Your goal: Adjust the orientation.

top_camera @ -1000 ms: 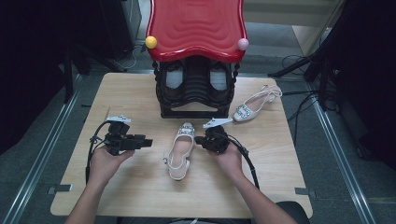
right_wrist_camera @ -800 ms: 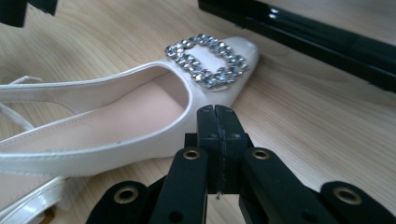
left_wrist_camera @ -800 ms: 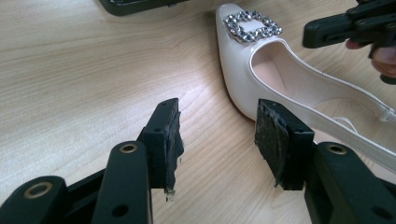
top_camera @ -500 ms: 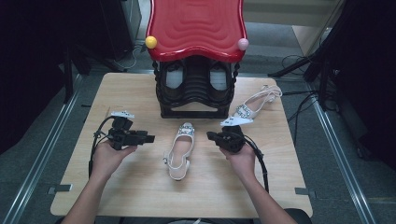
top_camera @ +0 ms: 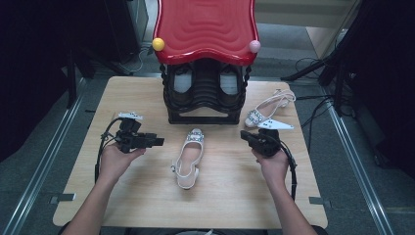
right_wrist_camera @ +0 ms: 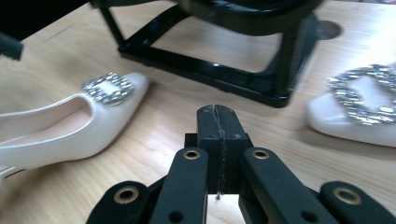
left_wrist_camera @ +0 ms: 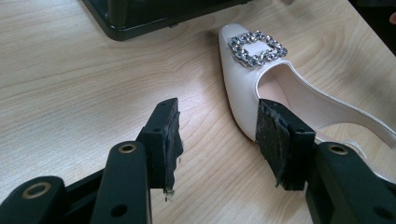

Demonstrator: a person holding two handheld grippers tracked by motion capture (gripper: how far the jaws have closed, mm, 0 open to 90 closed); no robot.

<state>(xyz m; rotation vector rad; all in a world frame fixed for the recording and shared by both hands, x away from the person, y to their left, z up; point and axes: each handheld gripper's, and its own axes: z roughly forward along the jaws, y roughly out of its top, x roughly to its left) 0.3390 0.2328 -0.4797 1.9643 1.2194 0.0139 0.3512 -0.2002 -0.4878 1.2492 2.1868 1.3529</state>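
Observation:
A white slingback shoe point(top_camera: 188, 156) with a jewelled buckle lies at mid-table, toe toward the rack. Its mate point(top_camera: 266, 108) lies at the back right. My left gripper point(top_camera: 159, 141) hovers left of the middle shoe and points at it. In the left gripper view it point(left_wrist_camera: 219, 135) stands open over bare wood, and the shoe point(left_wrist_camera: 247, 84) lies just beyond its right pad. My right gripper point(top_camera: 243, 134) is right of that shoe, apart from it. In the right gripper view it point(right_wrist_camera: 217, 112) is shut on nothing, with one shoe point(right_wrist_camera: 93, 121) to its left and the other shoe point(right_wrist_camera: 359, 112) to its right.
A black shoe rack point(top_camera: 205, 98) with a red wavy top point(top_camera: 205, 29) stands at the back centre, with dark shoes inside. Its base point(right_wrist_camera: 210, 70) runs across ahead of the right gripper. Bare wood point(top_camera: 220, 200) lies in front of the middle shoe. Cables trail from both grippers.
My right gripper has drawn away to the right from the middle shoe, still shut. The left gripper has stayed about where it was, open.

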